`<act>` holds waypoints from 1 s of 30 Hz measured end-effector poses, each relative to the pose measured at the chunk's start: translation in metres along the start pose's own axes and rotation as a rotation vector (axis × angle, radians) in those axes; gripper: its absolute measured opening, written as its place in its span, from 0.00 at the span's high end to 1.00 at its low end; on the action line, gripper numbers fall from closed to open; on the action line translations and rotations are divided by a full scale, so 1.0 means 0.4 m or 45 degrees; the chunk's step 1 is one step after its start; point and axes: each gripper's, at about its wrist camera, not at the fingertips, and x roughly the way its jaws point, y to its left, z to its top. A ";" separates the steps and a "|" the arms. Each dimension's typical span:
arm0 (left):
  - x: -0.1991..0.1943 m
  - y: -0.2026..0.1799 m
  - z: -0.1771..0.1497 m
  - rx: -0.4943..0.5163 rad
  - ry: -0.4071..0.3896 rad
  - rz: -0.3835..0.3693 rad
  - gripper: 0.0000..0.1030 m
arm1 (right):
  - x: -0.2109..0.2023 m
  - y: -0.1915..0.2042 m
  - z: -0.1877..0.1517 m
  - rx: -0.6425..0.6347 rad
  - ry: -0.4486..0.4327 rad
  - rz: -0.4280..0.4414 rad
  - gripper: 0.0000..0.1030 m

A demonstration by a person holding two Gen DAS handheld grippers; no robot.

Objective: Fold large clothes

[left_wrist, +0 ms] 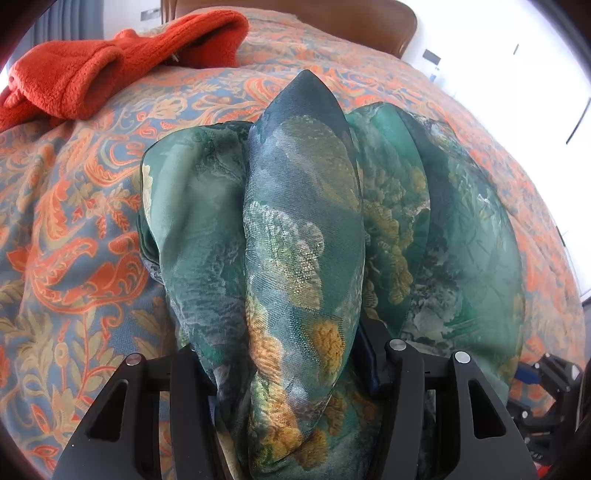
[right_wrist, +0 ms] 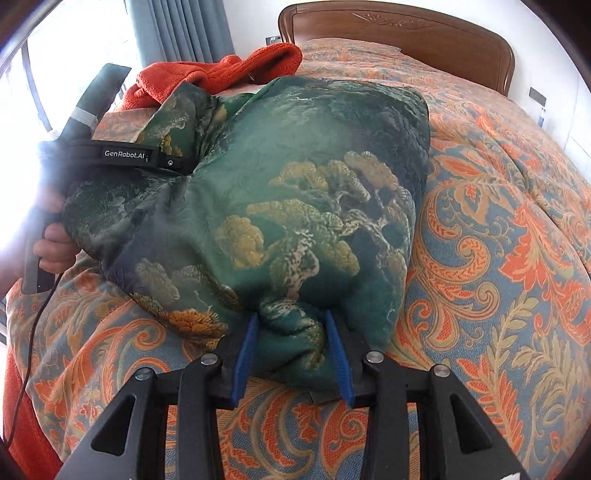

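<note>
A green garment with a gold tree print [right_wrist: 295,192] lies folded into a thick bundle on the patterned bedspread [right_wrist: 498,229]. My right gripper [right_wrist: 291,317] is at its near edge, blue pads [right_wrist: 245,350] pinching a bunched fold of it. In the left wrist view the same garment [left_wrist: 303,221] rises in folds straight ahead, and my left gripper [left_wrist: 291,354] is shut on a thick roll of it, with the cloth hiding the fingertips. A hand [right_wrist: 55,247] holds the left gripper's black housing [right_wrist: 125,154] at the bundle's far left. The right gripper [left_wrist: 550,384] shows at the lower right.
An orange-red fleece garment [right_wrist: 221,74] lies heaped behind the green one, toward the window and grey curtain [right_wrist: 184,26]. The wooden headboard [right_wrist: 406,33] stands at the far end of the bed. A black cable [right_wrist: 33,332] hangs from the left gripper.
</note>
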 end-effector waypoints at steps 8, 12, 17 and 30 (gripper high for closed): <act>0.000 0.001 0.000 0.000 0.000 -0.001 0.47 | 0.000 0.010 -0.008 -0.009 -0.021 -0.024 0.64; -0.021 0.008 0.002 -0.022 -0.007 -0.049 0.41 | -0.012 0.020 -0.008 -0.018 -0.022 -0.049 0.63; -0.130 0.096 0.002 -0.148 -0.081 -0.220 0.13 | -0.132 0.059 0.037 0.035 -0.089 -0.077 0.53; -0.052 0.278 -0.032 -0.336 -0.054 -0.481 0.00 | 0.014 0.274 0.266 -0.095 -0.285 -0.050 0.53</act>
